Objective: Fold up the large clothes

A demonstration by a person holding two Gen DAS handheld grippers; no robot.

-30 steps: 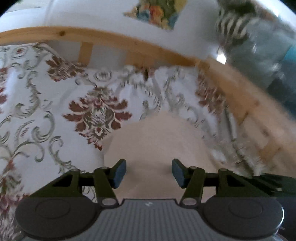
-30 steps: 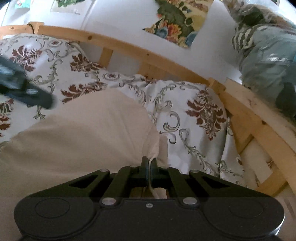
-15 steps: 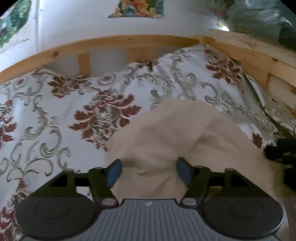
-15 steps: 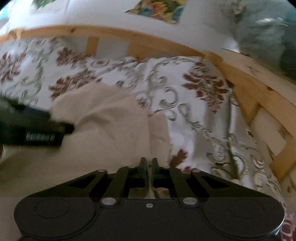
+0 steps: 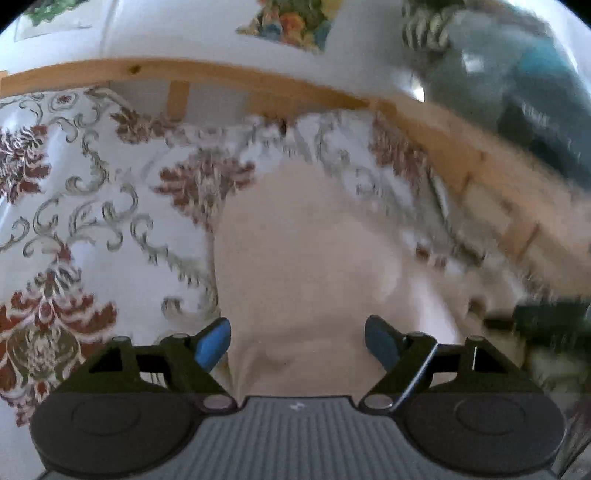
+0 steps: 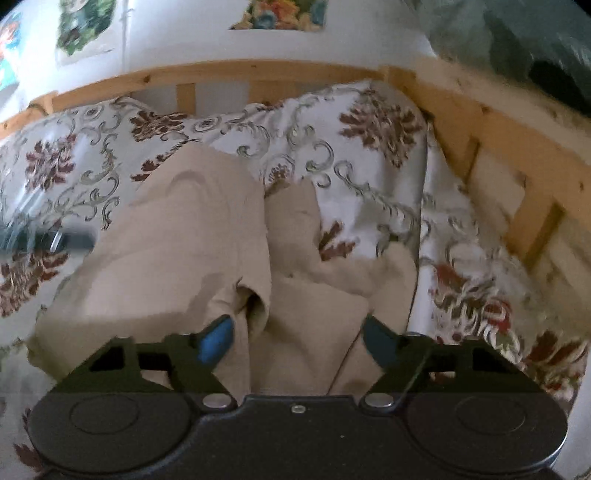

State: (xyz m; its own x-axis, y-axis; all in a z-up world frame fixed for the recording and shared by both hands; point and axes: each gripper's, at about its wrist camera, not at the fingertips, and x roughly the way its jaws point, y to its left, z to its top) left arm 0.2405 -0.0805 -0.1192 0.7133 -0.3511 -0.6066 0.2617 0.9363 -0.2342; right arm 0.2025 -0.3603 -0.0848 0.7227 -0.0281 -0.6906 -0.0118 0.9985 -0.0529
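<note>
A large beige garment (image 6: 177, 258) lies bunched on the patterned bedspread (image 6: 369, 155); it also shows in the left wrist view (image 5: 306, 251). My right gripper (image 6: 297, 339) is open just above its crumpled folds, with nothing between the blue pads. My left gripper (image 5: 297, 339) is open over the garment's near part, empty. The left gripper shows blurred at the left edge of the right wrist view (image 6: 55, 238). The right gripper shows as a dark blur in the left wrist view (image 5: 546, 317).
A wooden bed rail (image 6: 258, 79) runs along the back and right side (image 6: 509, 125). A white wall with pictures (image 6: 280, 14) stands behind. Piled teal and striped cloth (image 5: 517, 74) sits beyond the rail at the right.
My right gripper has opened and let go of the beige garment's edge, which now lies crumpled on the bed. My left gripper stayed open and swung over the garment.
</note>
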